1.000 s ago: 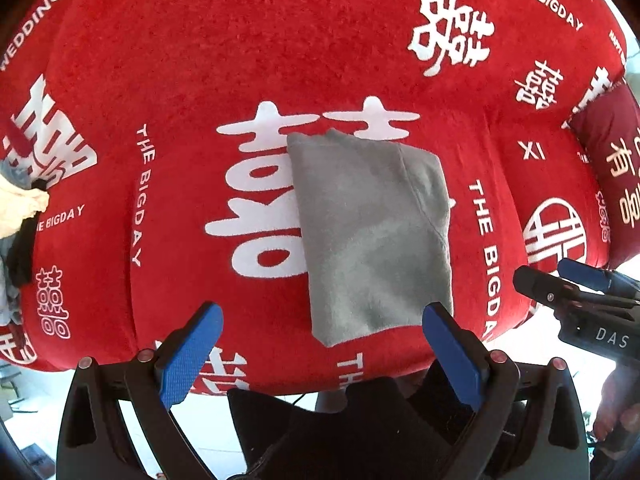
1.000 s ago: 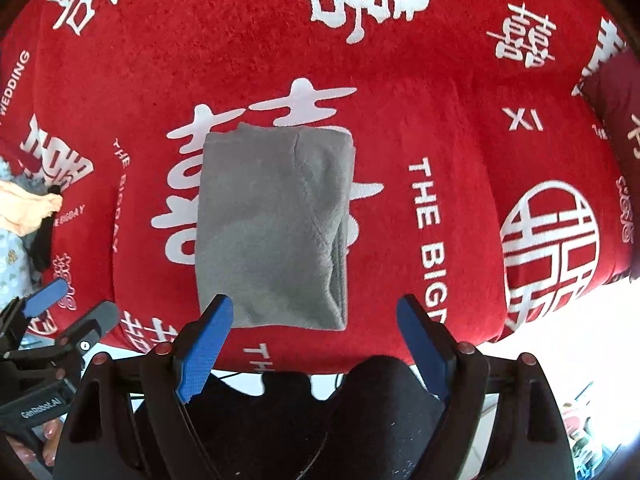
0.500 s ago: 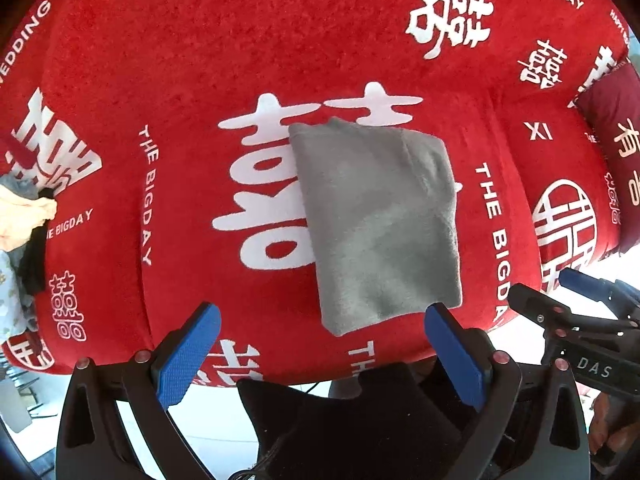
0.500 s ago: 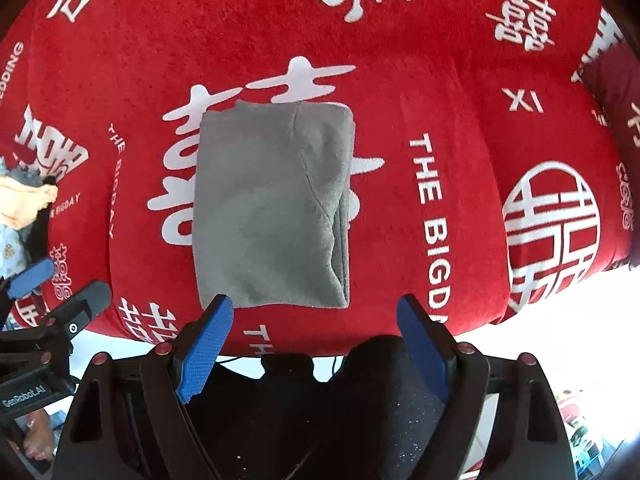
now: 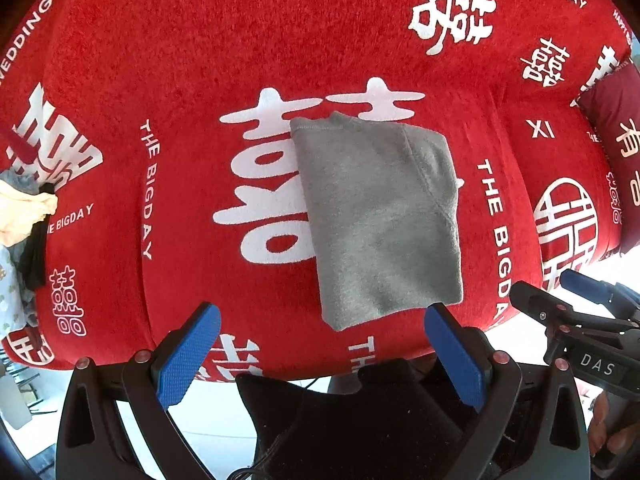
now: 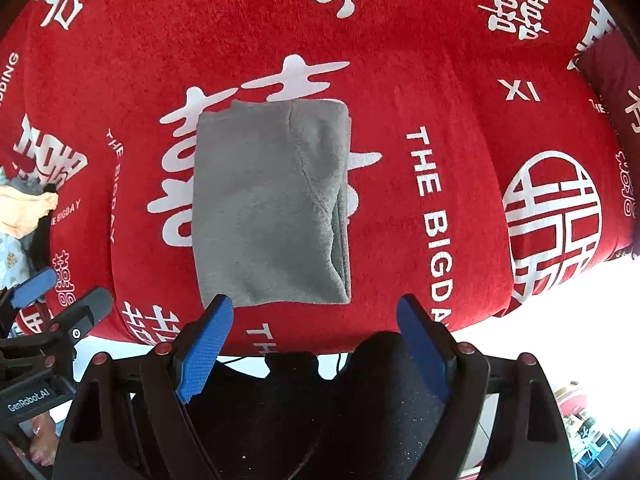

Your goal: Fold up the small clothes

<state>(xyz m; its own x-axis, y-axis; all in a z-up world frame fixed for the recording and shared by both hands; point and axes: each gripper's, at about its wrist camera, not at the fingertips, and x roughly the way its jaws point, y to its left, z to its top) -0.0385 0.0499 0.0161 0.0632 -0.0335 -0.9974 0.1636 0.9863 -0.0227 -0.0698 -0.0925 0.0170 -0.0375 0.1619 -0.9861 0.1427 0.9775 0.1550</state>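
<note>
Little has shifted: both grippers, left gripper (image 5: 322, 356) and right gripper (image 6: 314, 346), hover fingers apart, empty, above the folded gray garment (image 6: 272, 204), lengthwise near the red blanket's (image 6: 400, 60) front edge.

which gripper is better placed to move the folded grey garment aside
Right, probably: the right gripper hangs open with the grey garment squarely ahead of it; from the left gripper it sits off-centre.

left hand-held gripper (image 5: 322, 350) | black frame, blue textured pads, red screws | right hand-held gripper (image 6: 314, 346) | same
</note>
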